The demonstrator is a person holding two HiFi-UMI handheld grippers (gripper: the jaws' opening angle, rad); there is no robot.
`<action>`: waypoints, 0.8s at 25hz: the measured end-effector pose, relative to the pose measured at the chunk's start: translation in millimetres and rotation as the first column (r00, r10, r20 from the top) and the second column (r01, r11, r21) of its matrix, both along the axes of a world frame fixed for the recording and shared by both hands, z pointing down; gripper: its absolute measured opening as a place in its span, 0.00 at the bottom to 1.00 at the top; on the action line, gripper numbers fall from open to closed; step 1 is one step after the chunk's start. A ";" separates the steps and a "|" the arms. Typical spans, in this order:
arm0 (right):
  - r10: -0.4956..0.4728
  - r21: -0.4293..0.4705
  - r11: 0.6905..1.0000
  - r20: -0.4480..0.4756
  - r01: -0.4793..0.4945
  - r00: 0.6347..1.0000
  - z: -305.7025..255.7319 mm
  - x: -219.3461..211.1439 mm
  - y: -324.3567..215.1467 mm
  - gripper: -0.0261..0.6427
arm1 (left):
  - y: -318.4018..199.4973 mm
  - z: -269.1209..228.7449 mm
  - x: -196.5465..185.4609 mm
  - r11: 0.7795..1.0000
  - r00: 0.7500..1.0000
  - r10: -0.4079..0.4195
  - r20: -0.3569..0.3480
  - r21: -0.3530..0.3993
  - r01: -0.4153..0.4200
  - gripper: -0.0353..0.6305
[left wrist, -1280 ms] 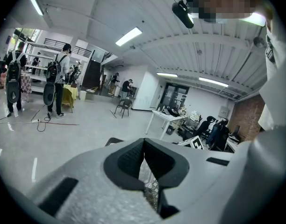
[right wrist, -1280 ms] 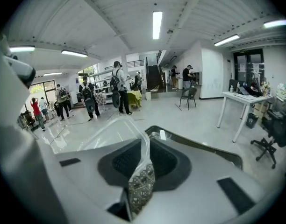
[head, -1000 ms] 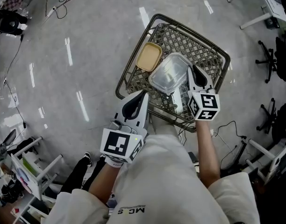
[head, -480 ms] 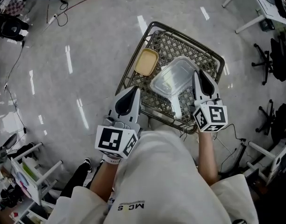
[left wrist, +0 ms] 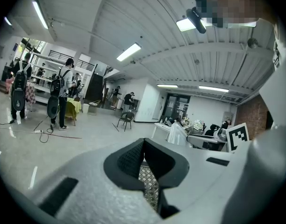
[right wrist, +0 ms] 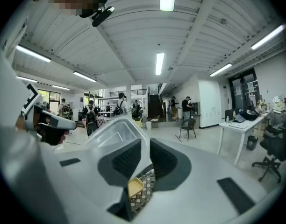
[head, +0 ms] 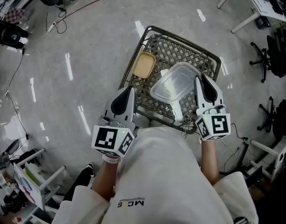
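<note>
Container of clear plastic (head: 175, 85), held over a wire basket (head: 173, 55) that stands on the floor. In the head view its long axis runs on a diagonal, from near-left to far-right, with its broad face turned up toward the camera. The right gripper (head: 200, 80) clamps the container's right rim, jaws closed on the thin plastic edge. Whether the container's underside touches the lattice cannot be told from above.

The left gripper (head: 126, 91) hangs over the basket's near-left corner, well apart from the container. Its jaws are pressed together with nothing between them.

A small yellow tray (head: 144, 65) lies in the basket's left part, just beside the container's left end.

The right gripper view shows what the head view does not. The rim passes between the jaw pads of the right gripper (right wrist: 145, 143), and the container (right wrist: 112, 134) rises to the left of them. The yellow tray (right wrist: 135, 186) and a strip of lattice show through the gap below.

The left gripper view shows the left gripper (left wrist: 143, 143) with its tips meeting and only basket lattice (left wrist: 147, 181) behind the slit. The container itself is hard to make out there.

Both gripper views take in people with backpacks (left wrist: 56, 92) far off. White desks (right wrist: 241, 104) stand at the right. The person's torso hides the basket's near edge in the head view.
</note>
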State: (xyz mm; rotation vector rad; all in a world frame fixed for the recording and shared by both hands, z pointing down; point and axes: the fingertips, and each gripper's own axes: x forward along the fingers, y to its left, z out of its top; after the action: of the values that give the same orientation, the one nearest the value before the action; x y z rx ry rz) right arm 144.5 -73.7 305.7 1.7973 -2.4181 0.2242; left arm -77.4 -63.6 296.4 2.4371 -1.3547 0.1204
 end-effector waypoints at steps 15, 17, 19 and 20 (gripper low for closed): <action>-0.030 0.013 0.999 -0.053 0.031 0.998 -3.2 -8.2 18.6 0.15 | 4.6 -7.9 7.3 0.999 1.000 0.027 0.000 0.018 -0.027 0.09; -0.033 0.020 0.999 -0.054 0.034 0.998 -5.4 -9.1 20.8 0.15 | 6.8 -8.1 7.6 0.999 1.000 0.028 0.000 0.019 -0.028 0.09; -0.032 0.024 0.999 -0.050 0.033 0.998 -8.0 -9.1 22.4 0.15 | 8.8 -8.9 7.2 0.999 1.000 0.030 -0.001 0.019 -0.030 0.09; -0.032 0.025 0.999 -0.048 0.033 0.998 -9.2 -9.0 22.8 0.15 | 9.5 -9.4 7.0 0.999 1.000 0.030 -0.002 0.019 -0.030 0.09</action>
State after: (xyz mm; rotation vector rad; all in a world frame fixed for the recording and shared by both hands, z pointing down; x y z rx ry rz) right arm 135.5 -50.8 296.5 1.7515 -2.4257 0.1461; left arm -70.3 -54.1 287.0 2.4730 -1.3249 0.1127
